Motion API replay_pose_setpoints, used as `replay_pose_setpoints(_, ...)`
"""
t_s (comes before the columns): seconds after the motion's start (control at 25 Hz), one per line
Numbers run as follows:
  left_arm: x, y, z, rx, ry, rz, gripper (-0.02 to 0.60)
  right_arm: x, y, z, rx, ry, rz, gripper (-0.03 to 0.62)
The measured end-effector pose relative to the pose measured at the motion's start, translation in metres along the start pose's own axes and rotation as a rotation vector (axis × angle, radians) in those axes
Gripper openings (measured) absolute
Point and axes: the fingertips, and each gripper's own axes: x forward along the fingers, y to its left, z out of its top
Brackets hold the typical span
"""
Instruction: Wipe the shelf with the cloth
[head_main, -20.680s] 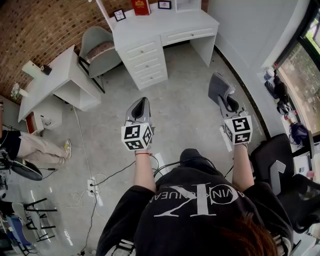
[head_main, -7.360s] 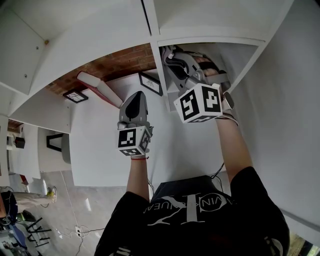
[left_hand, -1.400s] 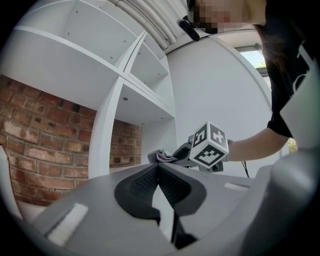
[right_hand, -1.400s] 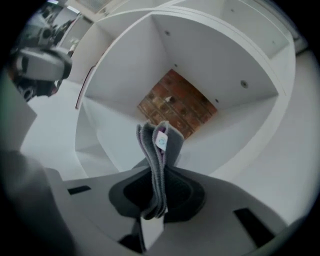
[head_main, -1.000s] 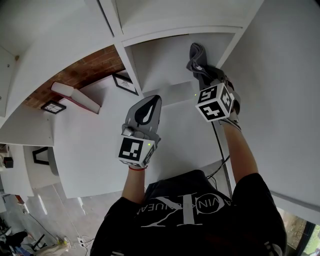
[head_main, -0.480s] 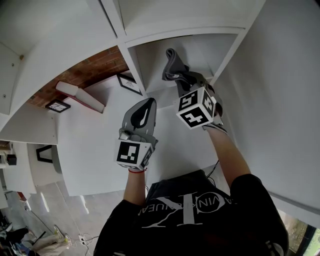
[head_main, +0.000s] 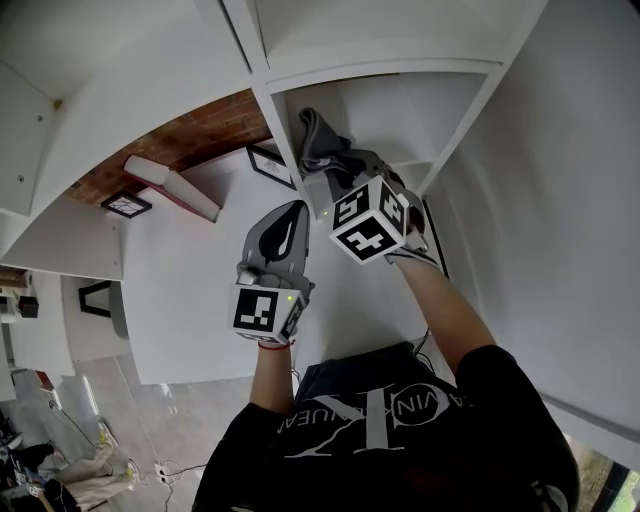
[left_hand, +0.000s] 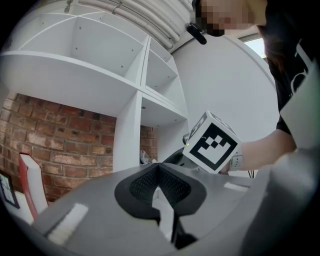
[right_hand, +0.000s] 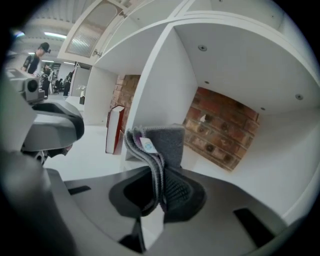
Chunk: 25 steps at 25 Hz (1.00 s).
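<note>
While the left gripper (left_hand: 159, 186) hangs closed and empty, the right gripper (right_hand: 161, 196) pinches the cloth (right_hand: 161, 141) at the shelf (head_main: 405, 108).

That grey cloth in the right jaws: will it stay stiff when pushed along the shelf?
Probably floppy: the cloth sticks out of the right gripper in folded layers with curling edges. It looks light and soft, so against the shelf it would likely bend and bunch rather than scrape.

Soft, even light fills all three pictures. The white shelf (head_main: 400, 100) looks bright, with only pale gray shadows inside. Both gripper views bend at the edges (with dark round corners), and the close-up parts look blurry.
</note>
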Motion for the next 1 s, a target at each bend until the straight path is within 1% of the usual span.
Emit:
replay_pose_setpoints(0.12, -0.007, 0.004, 0.0, 0.016, 0.009, 0.019, 0.011, 0.005, 0.015, 0.011, -0.045, -0.021, 0.036, 0.049)
replay_pose_setpoints(0.24, -0.014, 0.01, 0.004, 0.028, 0.006, 0.056, 0.011, 0.009, 0.026, 0.021, -0.112, -0.062, 0.063, 0.049)
replay_pose_setpoints(0.32, -0.019, 0.014, 0.006, 0.032, 0.002, 0.077, 0.011, 0.008, 0.028, 0.024, -0.122, -0.096, 0.091, 0.049)
replay_pose_setpoints(0.44, -0.024, 0.021, 0.008, 0.038, 0.002, 0.092, 0.011, 0.004, 0.025, 0.033, -0.036, -0.168, 0.176, 0.049)
replay_pose_setpoints(0.52, -0.027, 0.024, 0.009, 0.04, 0.004, 0.102, 0.011, -0.002, 0.024, 0.042, -0.008, -0.218, 0.219, 0.049)
replay_pose_setpoints(0.6, -0.028, 0.025, 0.011, 0.045, 0.002, 0.109, 0.011, -0.009, 0.023, 0.051, -0.023, -0.26, 0.239, 0.049)
replay_pose_setpoints(0.68, -0.028, 0.024, 0.013, 0.056, -0.004, 0.108, 0.011, -0.015, 0.024, 0.059, -0.013, -0.296, 0.257, 0.049)
replay_pose_setpoints(0.92, -0.029, 0.029, 0.014, 0.033, -0.004, 0.131, 0.011, -0.029, 0.018, 0.071, 0.102, -0.404, 0.296, 0.049)
replay_pose_setpoints(1.0, -0.032, 0.033, 0.016, 0.011, -0.016, 0.148, 0.011, -0.037, 0.013, 0.075, 0.182, -0.45, 0.317, 0.049)
